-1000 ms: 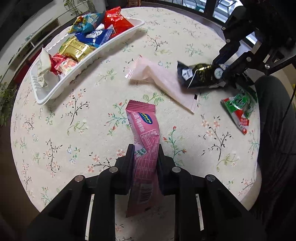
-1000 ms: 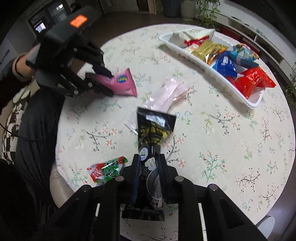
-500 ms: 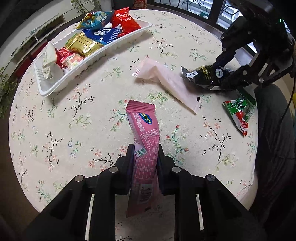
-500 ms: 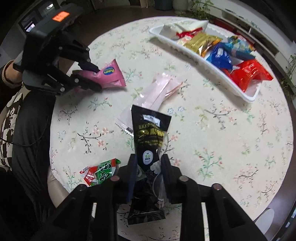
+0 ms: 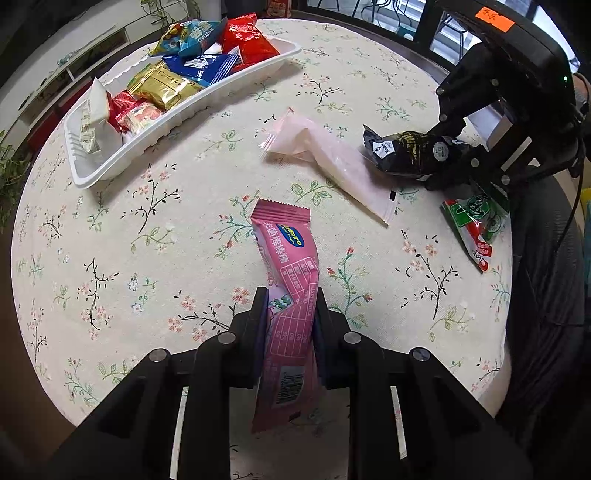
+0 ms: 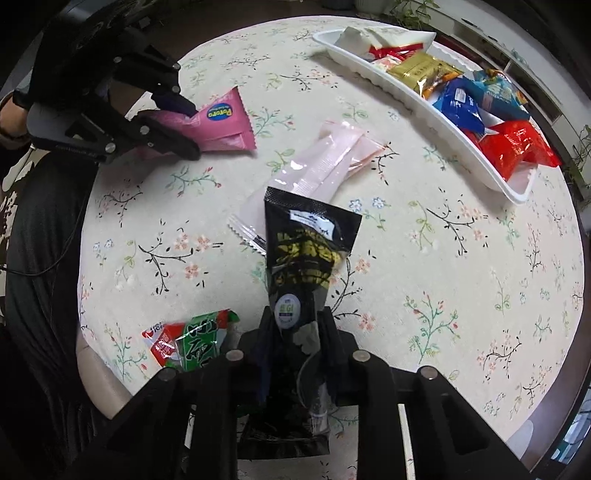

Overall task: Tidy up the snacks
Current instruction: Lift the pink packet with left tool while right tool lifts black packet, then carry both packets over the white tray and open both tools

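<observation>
Pink and black snack packs were held up over the table.
The left gripper [image 5: 289, 310] pinched the pink pack [image 5: 288, 295]; the right gripper [image 6: 295, 325] pinched the black pack [image 6: 306, 254].

Even, diffuse indoor light, moderately bright on the tablecloth [image 5: 184, 229]; both views sharp at centre. Daylight enters through the windows [image 5: 424, 26] far right in the left wrist view. Shadows soft and short. Specular glare on the red foil packet [image 6: 517, 144] and gold packet [image 5: 162, 86]. Heavy fisheye curvature, black vignetted corners. Near gripper bodies dark, low detail. No motion blur.
</observation>
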